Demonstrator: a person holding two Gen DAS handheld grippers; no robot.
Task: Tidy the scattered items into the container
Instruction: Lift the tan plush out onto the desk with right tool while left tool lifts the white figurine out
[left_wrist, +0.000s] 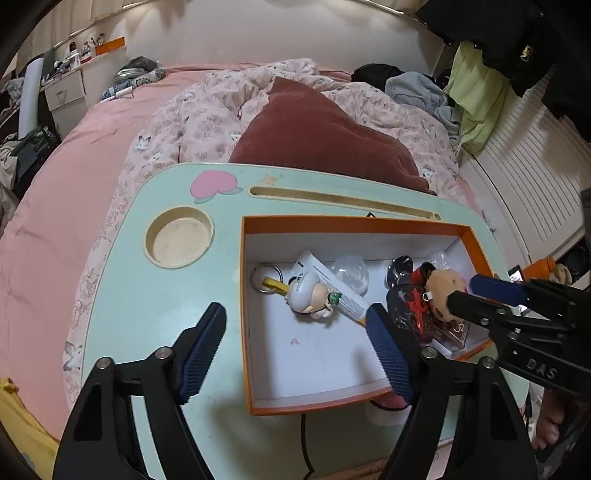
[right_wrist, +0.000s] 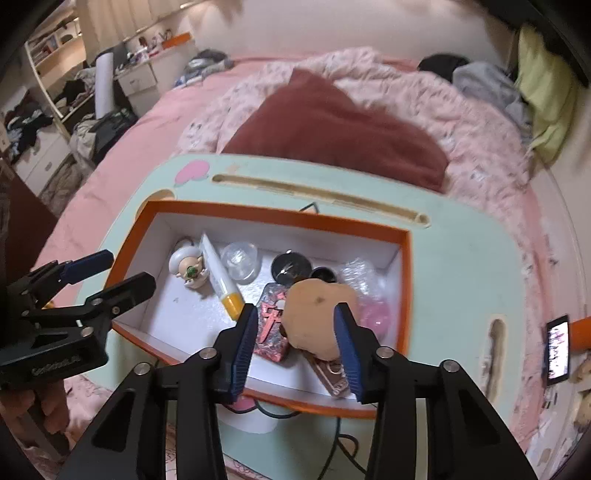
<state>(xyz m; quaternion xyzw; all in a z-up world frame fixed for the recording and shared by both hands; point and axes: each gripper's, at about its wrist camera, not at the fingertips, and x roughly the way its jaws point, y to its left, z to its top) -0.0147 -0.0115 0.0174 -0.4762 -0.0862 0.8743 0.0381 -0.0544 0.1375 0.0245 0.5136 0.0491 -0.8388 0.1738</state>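
Left wrist view. We list the left gripper (left_wrist: 295, 349), jaws spread wide with nothing between the pads, its left finger over the mint lap table (left_wrist: 147, 295) and its right finger over the near part of the orange-rimmed box (left_wrist: 354, 221). Ahead of it, inside the box: a small white figurine (left_wrist: 308, 295) on a key ring, a white tube (left_wrist: 332, 284) with a yellow cap lying beside it, a clear plastic cup (left_wrist: 351, 275), and a round dark item (left_wrist: 400, 267). To its right, the right gripper (left_wrist: 465, 290) reaches in beside a tan plush toy (left_wrist: 443, 288).

Right wrist view. We list the right gripper (right_wrist: 295, 328) over the box (right_wrist: 277, 218), jaws fairly narrow, the plush toy (right_wrist: 317, 317) between its pads. Whether both pads press on it we cannot tell; a gap shows on the left side. Beneath the plush lies a red patterned card case (right_wrist: 269, 332). Ahead and left: the figurine (right_wrist: 190, 267), the tube (right_wrist: 218, 277), the cup (right_wrist: 242, 260). Far left, the left gripper (right_wrist: 110, 273), jaws apart, at the box's left wall.
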